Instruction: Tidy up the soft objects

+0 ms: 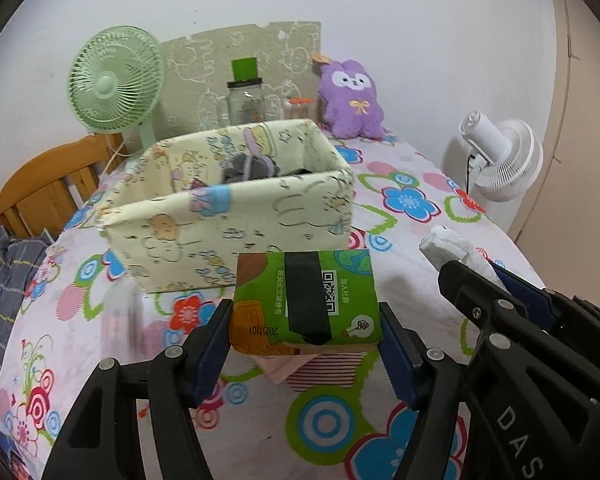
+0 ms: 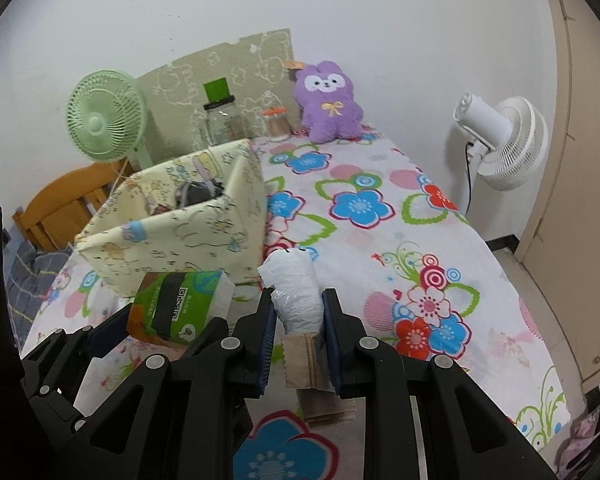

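My left gripper (image 1: 305, 320) is shut on a green tissue pack (image 1: 306, 300) and holds it above the flowered bedsheet, just in front of the pale yellow fabric box (image 1: 228, 220). Grey soft items (image 1: 248, 166) lie inside the box. My right gripper (image 2: 298, 312) is shut on a white crumpled plastic-wrapped roll (image 2: 296, 288), held above the sheet to the right of the box (image 2: 172, 236). The tissue pack also shows in the right wrist view (image 2: 180, 304). A purple plush toy (image 1: 350, 98) sits at the far end of the bed.
A green fan (image 1: 114, 80) stands behind the box at left, a white fan (image 1: 500, 156) beside the bed at right. A glass jar with a green lid (image 1: 246, 92) and a small container (image 1: 298, 108) stand by the back board. A brown paper packet (image 2: 306, 360) lies under my right gripper.
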{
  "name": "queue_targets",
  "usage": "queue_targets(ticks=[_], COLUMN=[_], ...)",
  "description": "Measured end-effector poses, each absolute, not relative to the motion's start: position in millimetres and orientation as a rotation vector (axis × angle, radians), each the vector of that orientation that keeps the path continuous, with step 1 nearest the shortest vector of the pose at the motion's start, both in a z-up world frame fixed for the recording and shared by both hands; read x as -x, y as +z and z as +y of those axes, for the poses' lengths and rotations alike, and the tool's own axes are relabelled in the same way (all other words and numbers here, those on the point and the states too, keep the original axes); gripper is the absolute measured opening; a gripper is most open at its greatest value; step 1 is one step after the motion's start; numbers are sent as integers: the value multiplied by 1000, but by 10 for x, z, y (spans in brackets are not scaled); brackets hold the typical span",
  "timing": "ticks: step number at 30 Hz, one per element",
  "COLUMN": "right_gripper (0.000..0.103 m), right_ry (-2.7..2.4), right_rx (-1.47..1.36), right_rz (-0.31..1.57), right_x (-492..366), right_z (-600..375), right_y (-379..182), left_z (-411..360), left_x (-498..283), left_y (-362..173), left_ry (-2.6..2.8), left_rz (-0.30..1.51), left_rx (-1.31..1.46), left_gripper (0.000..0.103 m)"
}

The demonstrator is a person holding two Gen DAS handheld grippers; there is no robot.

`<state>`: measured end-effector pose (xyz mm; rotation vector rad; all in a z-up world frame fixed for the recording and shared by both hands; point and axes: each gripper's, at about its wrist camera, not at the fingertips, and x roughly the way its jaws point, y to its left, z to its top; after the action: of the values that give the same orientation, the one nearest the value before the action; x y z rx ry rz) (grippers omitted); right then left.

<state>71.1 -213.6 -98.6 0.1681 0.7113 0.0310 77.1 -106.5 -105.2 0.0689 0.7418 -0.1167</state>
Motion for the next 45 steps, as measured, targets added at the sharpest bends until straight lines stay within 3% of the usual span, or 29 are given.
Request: queue_targets(ticks=[17,45], right_gripper=[26,26], right_ry=[108,158], right_rx=[-137,-95], right_rz=[631,535], right_x=[-482,-379], right_z=[-1633,-1368], right_y=[-506,121], left_z=[-539,-313], left_x=[-466,-330], left_y=[-593,-25], left_ry=[-41,-5], left_rz=[647,536], left_rx=[-15,-5], left_gripper=[70,70])
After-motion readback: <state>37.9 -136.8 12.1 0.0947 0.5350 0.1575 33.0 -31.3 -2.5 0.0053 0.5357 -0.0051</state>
